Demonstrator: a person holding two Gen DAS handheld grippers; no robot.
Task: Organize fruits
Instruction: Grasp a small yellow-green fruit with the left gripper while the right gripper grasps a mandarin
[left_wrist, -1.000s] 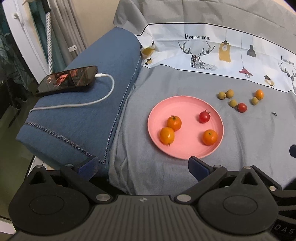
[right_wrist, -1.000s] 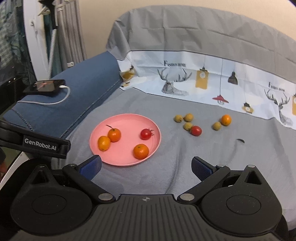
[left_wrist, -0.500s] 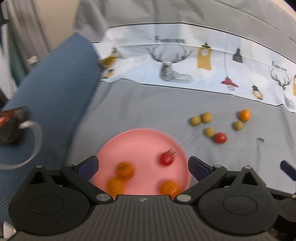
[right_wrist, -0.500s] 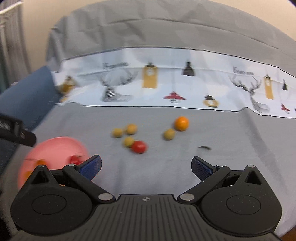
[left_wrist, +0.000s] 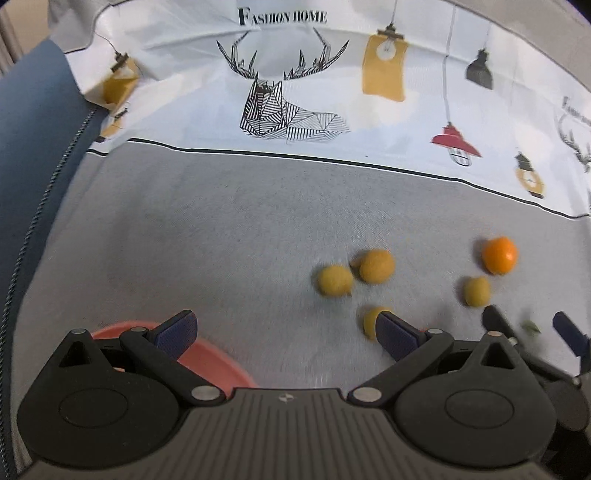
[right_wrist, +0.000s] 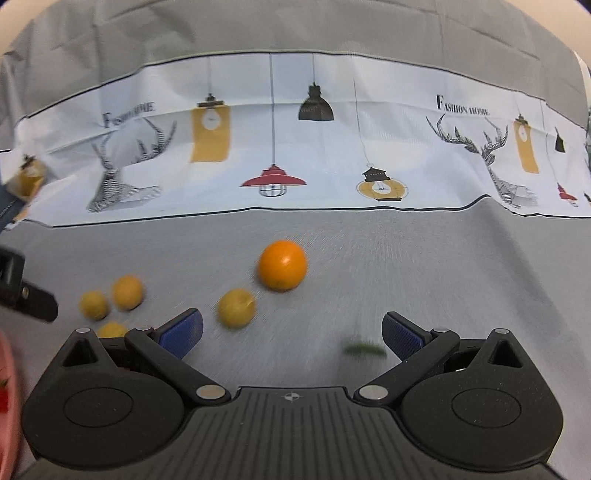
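Several small yellow fruits (left_wrist: 334, 280) and one orange (left_wrist: 498, 255) lie loose on the grey sheet. My left gripper (left_wrist: 286, 328) is open and empty, just short of them; its right finger partly hides one yellow fruit (left_wrist: 369, 320). The pink plate (left_wrist: 221, 363) shows only as a rim under its left finger. My right gripper (right_wrist: 291, 330) is open and empty, with the orange (right_wrist: 282, 265) and a yellow fruit (right_wrist: 236, 308) just ahead between its fingers. The right gripper also shows in the left wrist view (left_wrist: 532, 328).
A small green leaf (right_wrist: 364, 350) lies by the right gripper's right finger. A blue cushion (left_wrist: 33, 147) borders the sheet at left. The printed white band (left_wrist: 295, 92) rises behind the fruit. The plate's edge (right_wrist: 5, 398) shows at far left.
Both grippers have moved forward and to the right, from the plate toward the loose fruits. The plate has slid almost out of both views. Both stay open.
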